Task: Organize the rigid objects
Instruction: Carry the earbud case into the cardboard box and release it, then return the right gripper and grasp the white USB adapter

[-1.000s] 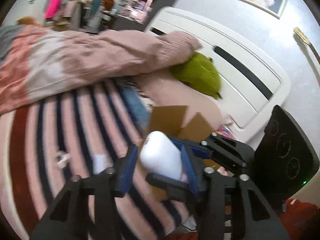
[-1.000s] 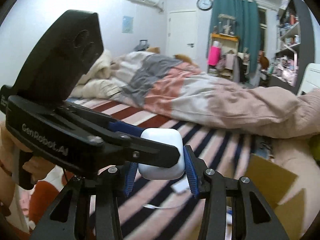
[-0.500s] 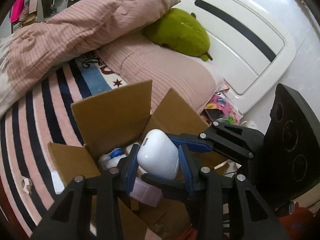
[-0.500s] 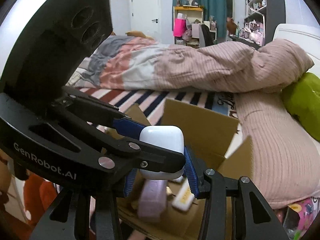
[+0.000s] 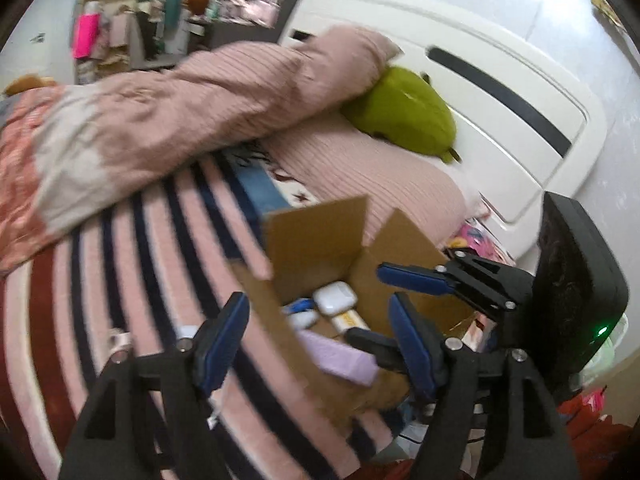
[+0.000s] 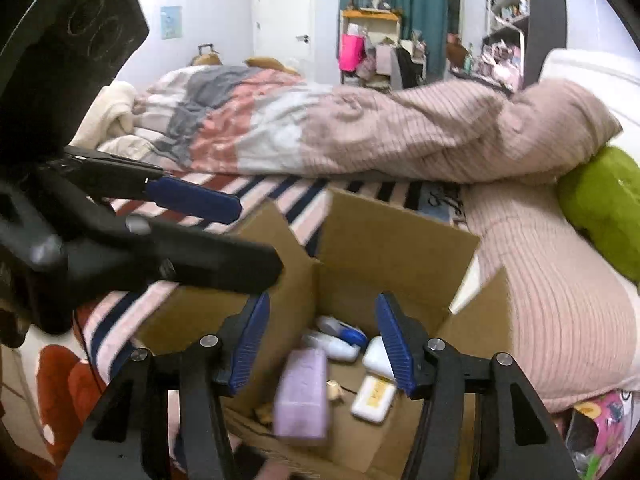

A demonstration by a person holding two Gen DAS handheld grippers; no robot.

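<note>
An open cardboard box (image 6: 404,240) stands on the striped bed; it also shows in the left wrist view (image 5: 320,240). A white earbud case (image 5: 334,298) lies inside it, partly hidden by my right finger in the right wrist view (image 6: 376,358). Beside it lie a lilac block (image 6: 302,394), a white and yellow bar (image 6: 374,398) and white and blue items (image 6: 340,338). My left gripper (image 5: 320,340) is open and empty above the box's near edge. My right gripper (image 6: 322,346) is open and empty above the box's inside.
A pink ribbed duvet (image 6: 400,132) lies across the bed behind the box. A green plush (image 5: 404,120) rests against the white headboard (image 5: 500,92). A pink pillow (image 6: 560,280) is right of the box. A small white item (image 5: 120,340) lies on the striped sheet.
Both grippers held the white earbud case over the box; both have opened and the case now lies inside the box. The left gripper has pulled back a little.
</note>
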